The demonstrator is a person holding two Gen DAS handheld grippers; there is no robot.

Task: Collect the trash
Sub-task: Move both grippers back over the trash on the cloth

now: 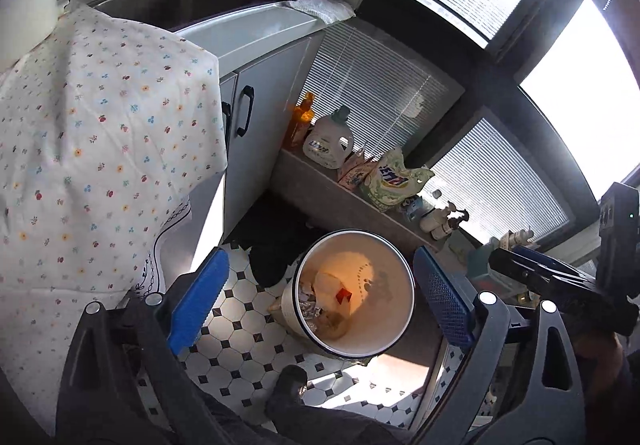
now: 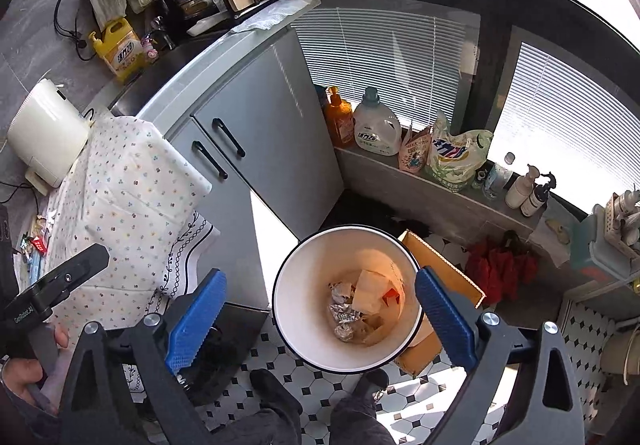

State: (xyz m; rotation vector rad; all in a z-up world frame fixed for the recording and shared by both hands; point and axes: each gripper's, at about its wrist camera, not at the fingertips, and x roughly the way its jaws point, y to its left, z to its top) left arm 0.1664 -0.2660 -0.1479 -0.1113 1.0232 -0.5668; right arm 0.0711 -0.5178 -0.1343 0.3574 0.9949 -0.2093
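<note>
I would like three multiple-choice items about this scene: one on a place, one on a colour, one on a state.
1. Where does the waste bin stand?
A. on the tiled floor
B. on the counter
C. on the window ledge

2. What colour are the pads of the right gripper?
A. red
B. blue
C. green

3. How is the left gripper?
A. shut on foil
B. shut on paper
C. open, holding nothing

Answers: 1 A, tiles surround its base; 2 B, both pads are blue; 3 C, its fingers stand wide apart above the bin.
</note>
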